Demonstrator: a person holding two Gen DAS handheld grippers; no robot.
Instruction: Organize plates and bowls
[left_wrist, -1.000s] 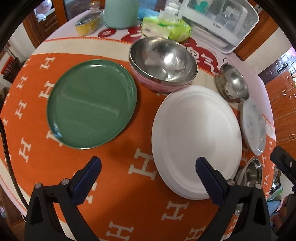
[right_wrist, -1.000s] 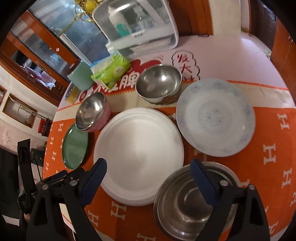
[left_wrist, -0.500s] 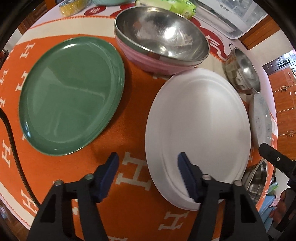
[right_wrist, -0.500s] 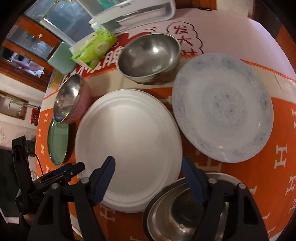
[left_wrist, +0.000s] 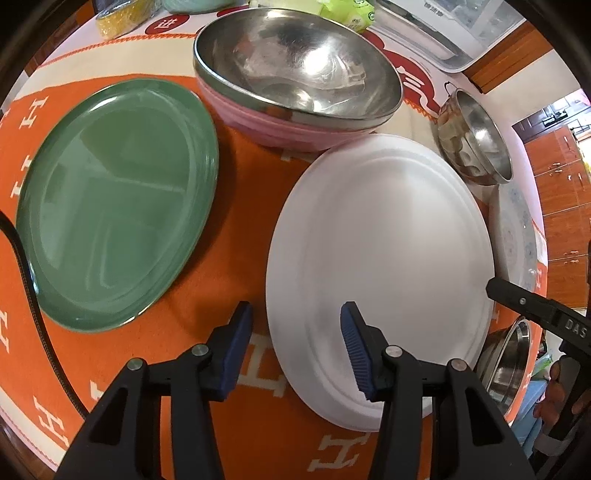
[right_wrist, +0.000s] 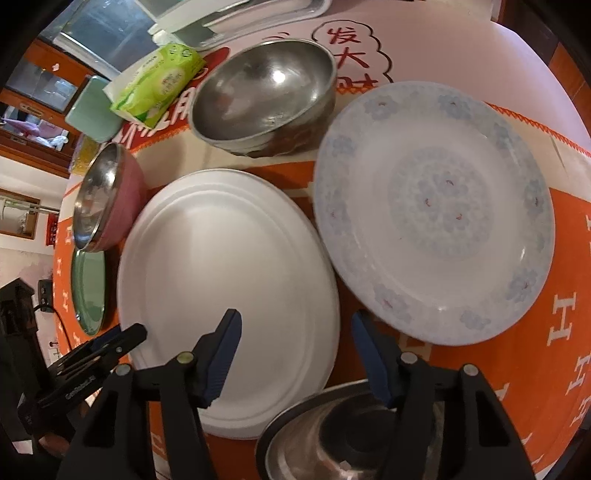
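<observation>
On the orange H-patterned cloth (left_wrist: 236, 206): smooth round white plate (left_wrist: 376, 236), centre, both my tongs gaping astride its near rim; glossy green plate (left_wrist: 114, 206) left; floral plate (right_wrist: 436, 210) right. Steel bowl (right_wrist: 332, 443) partly hidden under my right gripper (right_wrist: 295, 358); left gripper (left_wrist: 295, 343) empty.

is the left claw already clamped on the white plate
No, the left claw is open, its fingers straddling the near-left rim of the white plate without closing on it.
</observation>
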